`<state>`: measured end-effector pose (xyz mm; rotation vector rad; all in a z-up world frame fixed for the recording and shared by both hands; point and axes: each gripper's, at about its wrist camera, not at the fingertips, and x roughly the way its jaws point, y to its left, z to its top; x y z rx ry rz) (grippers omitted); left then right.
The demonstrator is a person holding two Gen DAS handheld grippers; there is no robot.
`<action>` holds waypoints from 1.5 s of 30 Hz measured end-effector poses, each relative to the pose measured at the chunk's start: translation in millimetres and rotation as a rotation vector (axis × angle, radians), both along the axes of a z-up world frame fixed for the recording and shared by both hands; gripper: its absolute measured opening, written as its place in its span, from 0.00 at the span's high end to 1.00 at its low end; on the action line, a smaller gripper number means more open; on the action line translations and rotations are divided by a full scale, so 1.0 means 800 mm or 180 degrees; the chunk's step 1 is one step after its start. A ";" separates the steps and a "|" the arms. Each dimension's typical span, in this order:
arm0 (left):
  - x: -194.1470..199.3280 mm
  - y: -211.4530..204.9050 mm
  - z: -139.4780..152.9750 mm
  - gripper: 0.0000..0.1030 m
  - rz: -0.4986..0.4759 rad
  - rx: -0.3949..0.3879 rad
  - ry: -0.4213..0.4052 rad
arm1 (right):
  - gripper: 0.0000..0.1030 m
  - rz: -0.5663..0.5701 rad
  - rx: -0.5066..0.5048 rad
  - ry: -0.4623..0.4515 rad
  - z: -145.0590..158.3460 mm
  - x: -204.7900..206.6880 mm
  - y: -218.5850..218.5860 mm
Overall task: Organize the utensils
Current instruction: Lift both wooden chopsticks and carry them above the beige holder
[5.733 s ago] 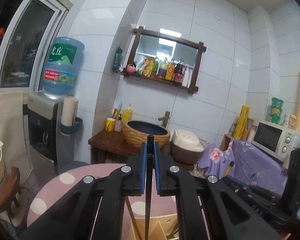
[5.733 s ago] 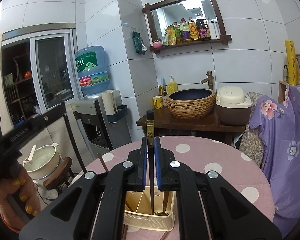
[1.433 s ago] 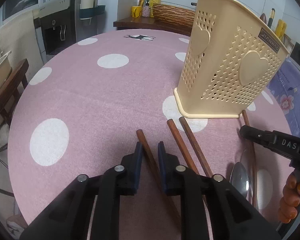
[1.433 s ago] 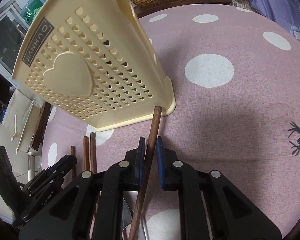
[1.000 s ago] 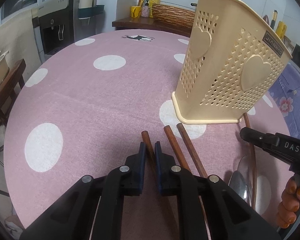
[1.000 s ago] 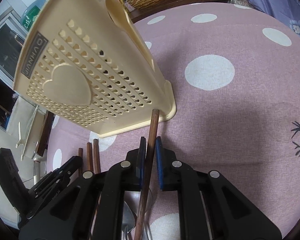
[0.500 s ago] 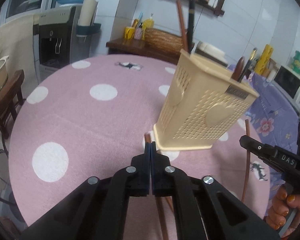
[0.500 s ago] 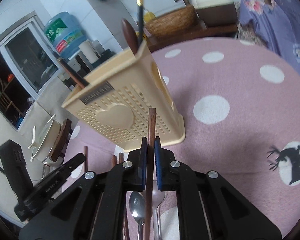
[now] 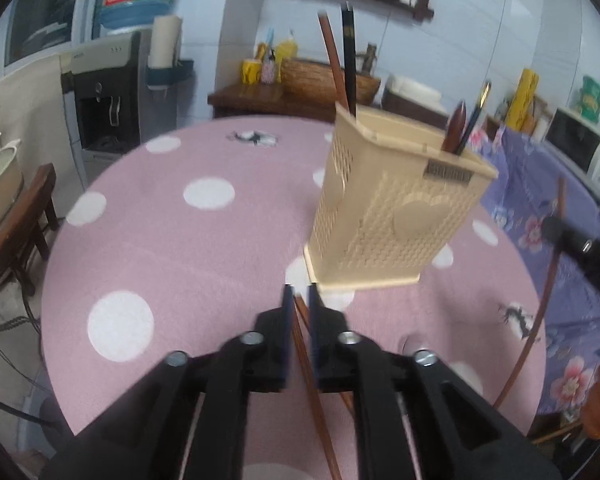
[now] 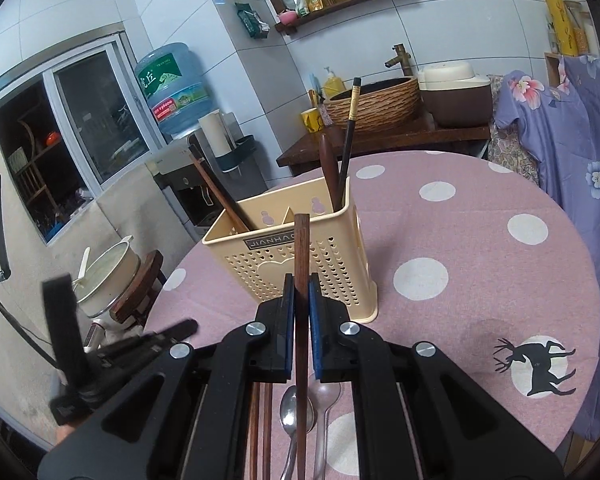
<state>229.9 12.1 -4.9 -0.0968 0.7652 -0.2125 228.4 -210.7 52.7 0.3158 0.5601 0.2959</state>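
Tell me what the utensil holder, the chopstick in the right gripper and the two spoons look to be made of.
Utensil holder: cream moulded plastic, matt, going by the punched heart holes and thin, even walls.
Chopstick in the right gripper: reddish-brown wood, or possibly a wood-look finish, smooth and faintly glossy.
Spoons: shiny, mirror-like bowls suggest steel.

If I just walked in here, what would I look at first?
Probably the cream utensil basket with heart-shaped holes, standing in the middle of the pink polka-dot tablecloth with sticks poking out of its top. Right in front of it, the right tool pinches a brown wooden chopstick pointing up. Behind the table, a big blue water bottle sits on its dispenser.
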 end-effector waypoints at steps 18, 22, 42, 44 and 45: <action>0.003 -0.039 -0.071 0.78 0.0011 0.0605 0.0348 | 0.93 0.0031 -0.0006 -0.0082 0.001 -0.013 -0.001; 0.031 -0.044 -0.071 0.80 0.0008 0.0698 0.0370 | 0.93 0.0048 -0.0011 -0.0110 0.002 -0.016 -0.002; 0.024 -0.021 -0.027 0.92 0.0153 0.0331 -0.0017 | 0.93 0.0138 0.0040 -0.0074 0.002 -0.016 0.003; 0.011 -0.014 -0.005 0.92 0.0147 0.0185 -0.0165 | 0.93 0.0164 0.0050 -0.0090 0.005 -0.017 0.000; 0.004 -0.008 0.009 0.92 0.0133 0.0094 -0.0249 | 0.93 0.0189 0.0039 -0.0110 0.008 -0.018 0.000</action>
